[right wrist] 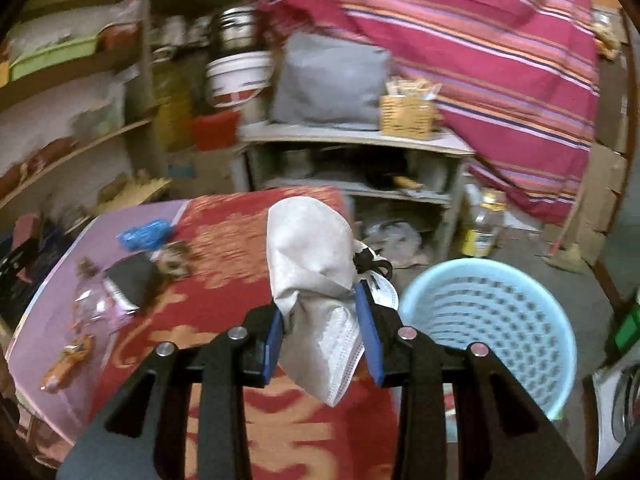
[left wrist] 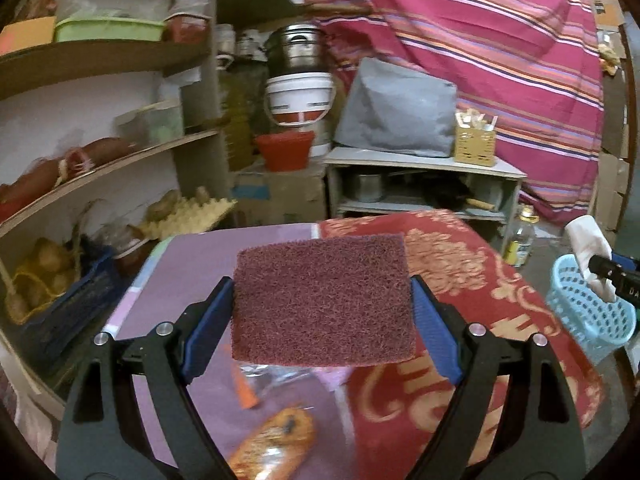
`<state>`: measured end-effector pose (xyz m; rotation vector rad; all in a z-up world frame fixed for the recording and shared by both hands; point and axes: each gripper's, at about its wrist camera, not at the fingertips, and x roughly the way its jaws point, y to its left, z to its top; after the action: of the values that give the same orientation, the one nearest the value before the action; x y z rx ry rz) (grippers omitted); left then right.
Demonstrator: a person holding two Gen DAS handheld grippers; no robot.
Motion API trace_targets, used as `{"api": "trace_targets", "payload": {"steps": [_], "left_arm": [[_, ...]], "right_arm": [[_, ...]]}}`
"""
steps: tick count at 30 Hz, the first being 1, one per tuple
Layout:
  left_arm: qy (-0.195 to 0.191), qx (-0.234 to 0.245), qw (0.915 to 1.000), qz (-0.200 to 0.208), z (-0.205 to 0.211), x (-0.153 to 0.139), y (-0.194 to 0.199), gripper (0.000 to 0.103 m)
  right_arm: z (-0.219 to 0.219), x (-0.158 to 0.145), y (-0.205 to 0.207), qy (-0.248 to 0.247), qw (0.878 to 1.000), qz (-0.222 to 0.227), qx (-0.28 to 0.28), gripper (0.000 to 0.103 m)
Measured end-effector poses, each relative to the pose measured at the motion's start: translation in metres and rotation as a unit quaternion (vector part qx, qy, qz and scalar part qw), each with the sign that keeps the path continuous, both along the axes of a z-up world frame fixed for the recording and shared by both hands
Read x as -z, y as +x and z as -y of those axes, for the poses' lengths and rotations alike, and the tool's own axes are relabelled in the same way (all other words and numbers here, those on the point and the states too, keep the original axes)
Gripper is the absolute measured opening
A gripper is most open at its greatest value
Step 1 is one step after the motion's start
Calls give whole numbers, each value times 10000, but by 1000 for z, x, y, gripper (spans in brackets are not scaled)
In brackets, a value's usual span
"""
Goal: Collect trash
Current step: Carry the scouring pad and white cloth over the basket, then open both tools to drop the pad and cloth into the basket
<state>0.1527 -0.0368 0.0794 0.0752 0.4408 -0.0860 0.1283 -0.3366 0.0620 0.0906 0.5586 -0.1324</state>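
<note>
Maroon scouring pad clamped in left claw, crumpled white mask clamped in right claw

Home storeroom: cluttered shelves, stacked pots, egg tray

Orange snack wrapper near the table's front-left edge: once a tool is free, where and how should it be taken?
Probably across the narrow middle of the orange snack wrapper, coming straight down from above. It lies flat and elongated on the table, so its long sides likely suit the fingers. The clear plastic wrapper beside it leaves room.
</note>
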Motion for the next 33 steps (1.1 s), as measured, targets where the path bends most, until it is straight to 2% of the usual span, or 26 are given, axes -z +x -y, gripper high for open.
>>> {"api": "trace_targets", "payload": {"steps": [5, 11, 17, 22, 33], "left_arm": [[2, 271, 9996, 25, 45, 0, 5, 84], [91, 655, 9978, -92, 111, 12, 14, 84], [51, 1074, 9939, -240, 171, 25, 19, 84], [125, 1405, 9894, -345, 220, 39, 22, 84], [-92, 2023, 9777, -552, 297, 59, 24, 84]], "right_arm": [[58, 6, -14, 70, 9987, -39, 507, 35], [106, 18, -29, 55, 9961, -127, 867, 35], [155, 32, -42, 274, 9924, -165, 1186, 35], [173, 34, -48, 134, 9906, -84, 1360, 35], [205, 49, -43, 415, 9872, -198, 1526, 35]]}}
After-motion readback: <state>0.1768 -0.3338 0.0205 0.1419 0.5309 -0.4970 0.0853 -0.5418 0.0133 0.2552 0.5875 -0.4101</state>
